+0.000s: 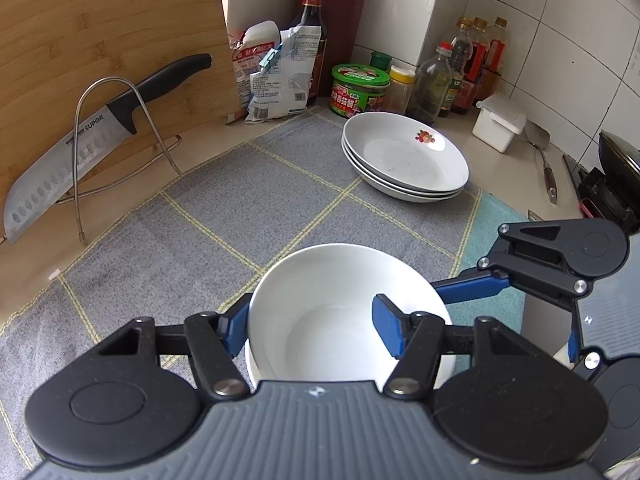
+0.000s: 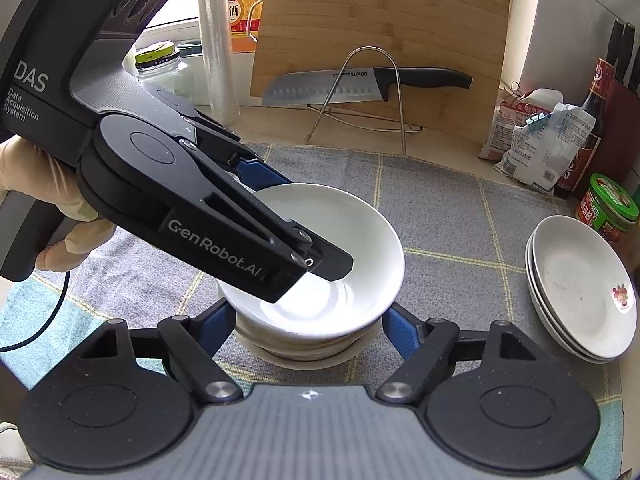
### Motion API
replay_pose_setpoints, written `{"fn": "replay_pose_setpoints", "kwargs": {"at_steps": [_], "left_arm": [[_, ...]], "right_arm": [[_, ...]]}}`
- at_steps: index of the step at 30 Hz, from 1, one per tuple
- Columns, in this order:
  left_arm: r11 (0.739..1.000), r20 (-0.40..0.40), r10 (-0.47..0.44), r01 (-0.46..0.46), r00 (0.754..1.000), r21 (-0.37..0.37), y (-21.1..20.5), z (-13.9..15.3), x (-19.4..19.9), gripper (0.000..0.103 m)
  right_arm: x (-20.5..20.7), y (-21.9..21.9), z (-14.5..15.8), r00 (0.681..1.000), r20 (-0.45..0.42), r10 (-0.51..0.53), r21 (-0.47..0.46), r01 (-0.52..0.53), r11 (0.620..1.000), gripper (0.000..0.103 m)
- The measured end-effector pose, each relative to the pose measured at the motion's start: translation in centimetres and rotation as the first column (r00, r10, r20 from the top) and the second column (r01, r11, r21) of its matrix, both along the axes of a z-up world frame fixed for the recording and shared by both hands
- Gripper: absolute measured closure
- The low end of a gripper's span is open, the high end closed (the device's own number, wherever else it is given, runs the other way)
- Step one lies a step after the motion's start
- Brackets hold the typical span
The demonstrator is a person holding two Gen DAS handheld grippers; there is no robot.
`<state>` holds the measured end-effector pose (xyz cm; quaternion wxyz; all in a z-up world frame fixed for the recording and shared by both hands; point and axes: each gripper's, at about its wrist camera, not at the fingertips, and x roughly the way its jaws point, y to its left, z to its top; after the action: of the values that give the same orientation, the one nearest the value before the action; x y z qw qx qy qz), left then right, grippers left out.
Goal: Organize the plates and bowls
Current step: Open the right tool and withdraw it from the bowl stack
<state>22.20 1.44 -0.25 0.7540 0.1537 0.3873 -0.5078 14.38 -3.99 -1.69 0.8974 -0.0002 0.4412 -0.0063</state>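
Note:
A white bowl (image 1: 340, 304) sits on top of a stack of bowls (image 2: 308, 348) on the grey checked mat (image 1: 240, 216). My left gripper (image 1: 308, 328) pinches the bowl's wall, one blue finger outside the rim and one inside; it also shows in the right wrist view (image 2: 320, 264), reaching over the bowl (image 2: 340, 248). My right gripper (image 2: 308, 330) is open, its blue fingers (image 2: 400, 332) on either side of the stack's lower bowls, apart from them. A stack of three white plates (image 1: 404, 160) with a red flower mark stands at the mat's far right (image 2: 580, 288).
A bamboo cutting board (image 1: 100, 40) leans at the back with a knife (image 1: 80, 132) on a wire rack. A salt bag (image 1: 280, 72), sauce bottles (image 1: 472, 64), a green-lidded jar (image 1: 358, 92), a white box (image 1: 498, 122) and a spatula (image 1: 544, 156) line the wall. A teal cloth (image 1: 492, 240) lies under the mat.

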Motion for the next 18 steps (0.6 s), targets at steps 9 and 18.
{"fn": "replay_pose_setpoints", "kwargs": {"at_steps": [9,18], "left_arm": [[1.000,-0.001,0.003,-0.003,1.000,-0.001,0.1,-0.1,0.0,0.036],[1.000,0.037,0.015,-0.015,0.999,-0.016,1.0,0.6,-0.8,0.028]], "right_arm": [[0.0,0.1,-0.1,1.000,0.004,-0.001,-0.003,0.001,1.000,0.013],[-0.6,0.3,0.9,0.998,0.065,0.016,-0.003,-0.016,1.000,0.000]]}}
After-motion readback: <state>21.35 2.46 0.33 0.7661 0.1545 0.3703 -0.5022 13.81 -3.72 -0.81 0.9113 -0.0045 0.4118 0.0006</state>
